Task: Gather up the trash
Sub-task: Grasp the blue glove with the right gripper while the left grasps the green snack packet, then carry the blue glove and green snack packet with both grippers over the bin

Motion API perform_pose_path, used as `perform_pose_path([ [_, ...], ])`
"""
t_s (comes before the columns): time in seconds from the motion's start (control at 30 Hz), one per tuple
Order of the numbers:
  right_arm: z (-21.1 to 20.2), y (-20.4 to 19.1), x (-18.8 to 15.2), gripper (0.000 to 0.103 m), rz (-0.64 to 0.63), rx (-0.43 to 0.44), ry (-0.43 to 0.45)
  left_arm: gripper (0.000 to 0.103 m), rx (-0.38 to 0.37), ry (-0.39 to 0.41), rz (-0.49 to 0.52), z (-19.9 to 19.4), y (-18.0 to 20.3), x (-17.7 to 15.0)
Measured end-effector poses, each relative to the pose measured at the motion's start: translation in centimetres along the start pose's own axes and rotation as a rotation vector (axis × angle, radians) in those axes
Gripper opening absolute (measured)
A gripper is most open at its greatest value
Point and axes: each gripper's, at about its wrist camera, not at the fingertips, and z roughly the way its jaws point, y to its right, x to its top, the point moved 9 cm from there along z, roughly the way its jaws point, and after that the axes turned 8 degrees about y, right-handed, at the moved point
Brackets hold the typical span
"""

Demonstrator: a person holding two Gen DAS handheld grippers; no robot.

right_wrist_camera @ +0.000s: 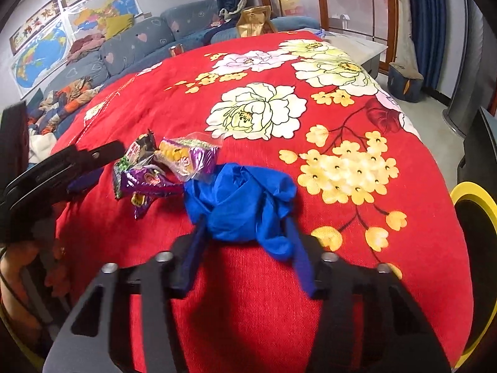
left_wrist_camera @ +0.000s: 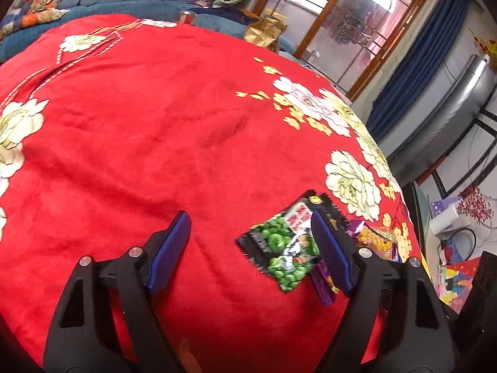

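- Right gripper (right_wrist_camera: pixel 245 233): jaws pinching crumpled blue glove (right_wrist_camera: pixel 239 202) on red floral worktop cloth (right_wrist_camera: pixel 341 279).
- Left gripper (left_wrist_camera: pixel 251 248): jaws spread, empty; green-pea wrapper (left_wrist_camera: pixel 279 248) by one fingertip.
- Purple wrappers (right_wrist_camera: pixel 149 183) beside the glove.

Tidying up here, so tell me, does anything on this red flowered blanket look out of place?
Yes. Litter lies on the blanket: a crumpled blue glove between the right gripper's pads, and beside it a loose heap of wrappers, a green pea snack packet, a purple wrapper and a clear yellow packet.
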Motion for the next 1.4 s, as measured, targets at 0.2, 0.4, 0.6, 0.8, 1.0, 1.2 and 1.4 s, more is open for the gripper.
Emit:
perform_pose_path([
  [0.2,-1.3,0.2,-0.9,0.014,0.033,0.034,-0.008,0.053,0.005,-0.021,0.048,0.6,1.2,-0.5],
  [0.4,-3.2,-0.2,-2.1,0.011,0.044,0.057,-0.005,0.017,-0.009,-0.045,0.072,0.7,1.8,-1.3],
  [0.6,-5.4,-0.1,-3.1,0.010,0.023,0.052,0.007,0.006,-0.056,-0.023,0.069,-1.1,2.6,-1.6],
  [0.8,-7.1,0.9,-3.5,0.010,0.016,0.041,0.019,0.004,-0.085,0.028,0.060,-4.0,2.8,-1.1],
  [1.0,-9.1,1.8,-3.8,0.010,0.010,0.039,0.033,0.004,-0.129,0.066,0.083,-6.6,4.3,-0.4],
  [1.2,-10.8,3.7,-4.0,0.010,0.027,0.004,0.056,0.004,-0.190,0.093,0.129,-8.5,7.6,-0.3],
  [1.4,-12.1,5.7,-3.5,0.010,0.059,-0.027,0.089,0.004,-0.238,0.105,0.172,-9.7,10.7,-0.6],
])
